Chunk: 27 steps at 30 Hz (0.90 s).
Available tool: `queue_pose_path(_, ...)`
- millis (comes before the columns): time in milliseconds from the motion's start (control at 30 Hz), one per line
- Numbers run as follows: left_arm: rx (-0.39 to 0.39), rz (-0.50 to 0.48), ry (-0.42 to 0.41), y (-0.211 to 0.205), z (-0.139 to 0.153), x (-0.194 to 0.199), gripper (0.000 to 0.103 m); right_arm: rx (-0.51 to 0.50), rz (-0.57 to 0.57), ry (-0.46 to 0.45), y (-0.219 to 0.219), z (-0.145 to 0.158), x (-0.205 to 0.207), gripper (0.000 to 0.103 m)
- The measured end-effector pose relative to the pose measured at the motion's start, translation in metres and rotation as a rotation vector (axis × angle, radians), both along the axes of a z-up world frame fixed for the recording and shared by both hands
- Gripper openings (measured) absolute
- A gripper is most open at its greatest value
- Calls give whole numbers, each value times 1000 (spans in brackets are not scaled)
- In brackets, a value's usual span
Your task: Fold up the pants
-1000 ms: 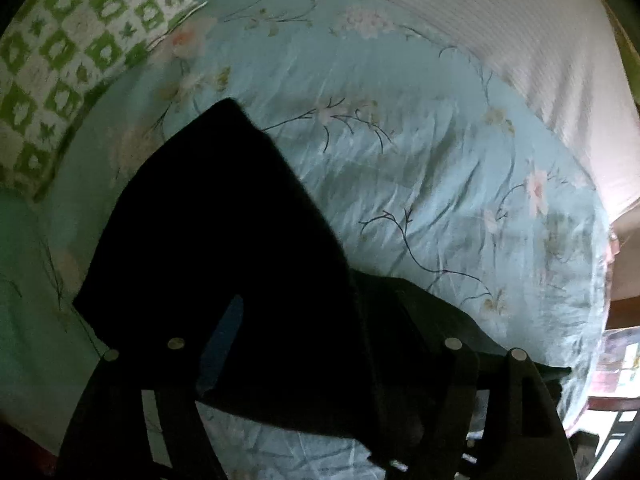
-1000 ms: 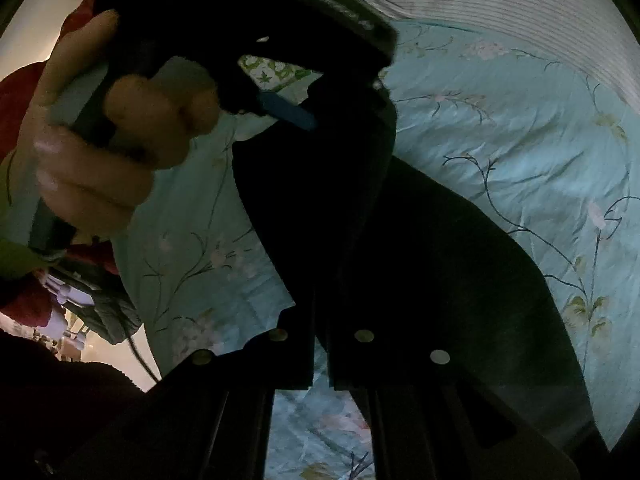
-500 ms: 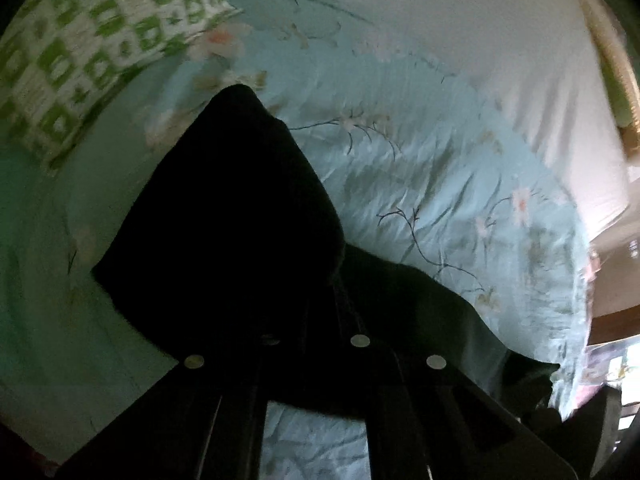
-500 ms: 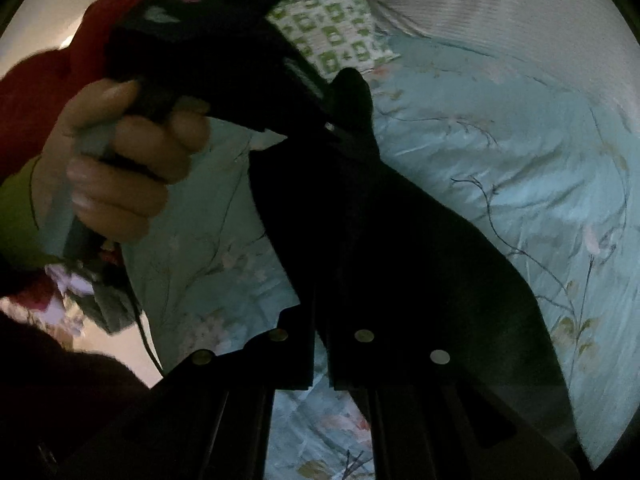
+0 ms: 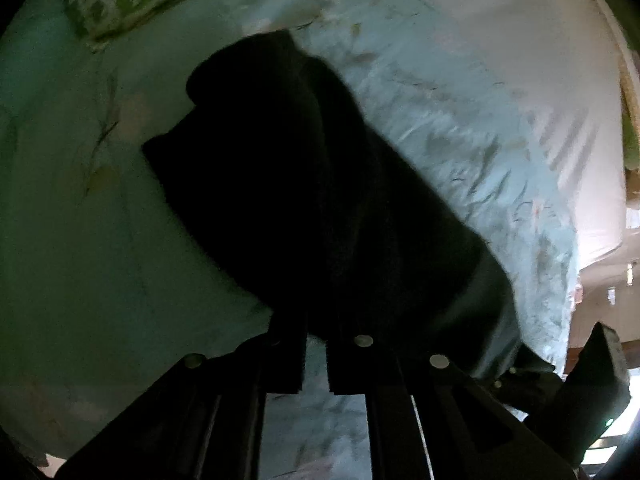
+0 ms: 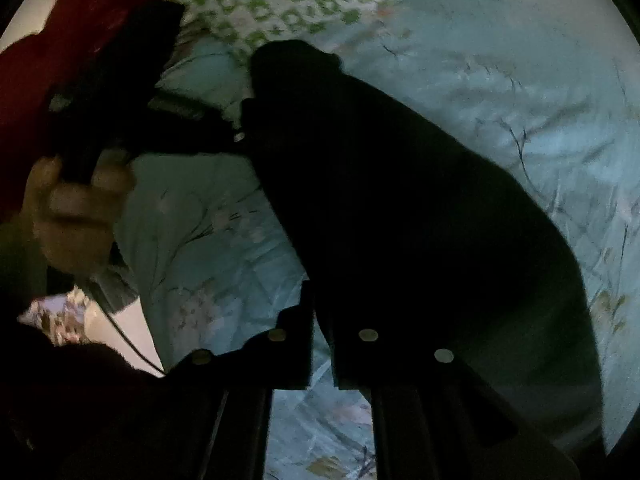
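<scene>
1. Floral bed sheet [image 5: 460,128]: pale blue with a branch-and-blossom print, creased, filling most of both wrist views; it carries everything else noted here
2. White striped cover [image 5: 540,52]: lies along the far side of the sheet in the left wrist view, partly blurred
3. Pants [image 6: 400,220]: black, draped in a long dark band across the sheet, running from near the pillow down to the gripper fingers in both views; fabric bunched and raised off the sheet at the near end, folds not readable in the dim light
4. Green-and-white patterned pillow [image 6: 288,4]: at the head of the sheet, just beyond the far end of the pants
5. Left hand [image 6: 76,216]: seen in the right wrist view, wrapped round the handle of the left gripper, with red fabric behind it
6. Left gripper [image 5: 316,344]: jaws drawn together to a narrow slit, pinching the black cloth of the pants at the tips
7. Right gripper [image 6: 322,344]: jaws likewise nearly together, clamped on the near edge of the pants; sheet visible through the thin gap below the tips
</scene>
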<state>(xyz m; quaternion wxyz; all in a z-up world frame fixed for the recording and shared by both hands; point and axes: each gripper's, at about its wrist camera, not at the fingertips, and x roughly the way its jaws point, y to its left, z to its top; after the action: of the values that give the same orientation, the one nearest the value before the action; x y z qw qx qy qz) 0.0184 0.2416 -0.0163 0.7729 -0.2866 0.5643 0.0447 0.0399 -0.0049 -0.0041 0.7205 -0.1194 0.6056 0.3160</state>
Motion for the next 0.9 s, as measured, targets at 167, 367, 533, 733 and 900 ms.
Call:
queue_pose_path(167,21,32,37,17,4,-13,29,43,-65,34,-6,4,-2,31)
queue_pose_path(367,51,76,67,41,14,-12,61,116,-156,11,-24,25,7,36)
queue_pose_path(533,48,114,99,59,12,3,68,131,-301,-59,-57,43,41,36)
queue_pose_path(733,44,148,143,75,-1,22,71,138,-394,-32,-82,32,101,36)
queue_pose_path(900,19,185,156,81,-17,26,70,89,-332,52,-63,-10,128,36)
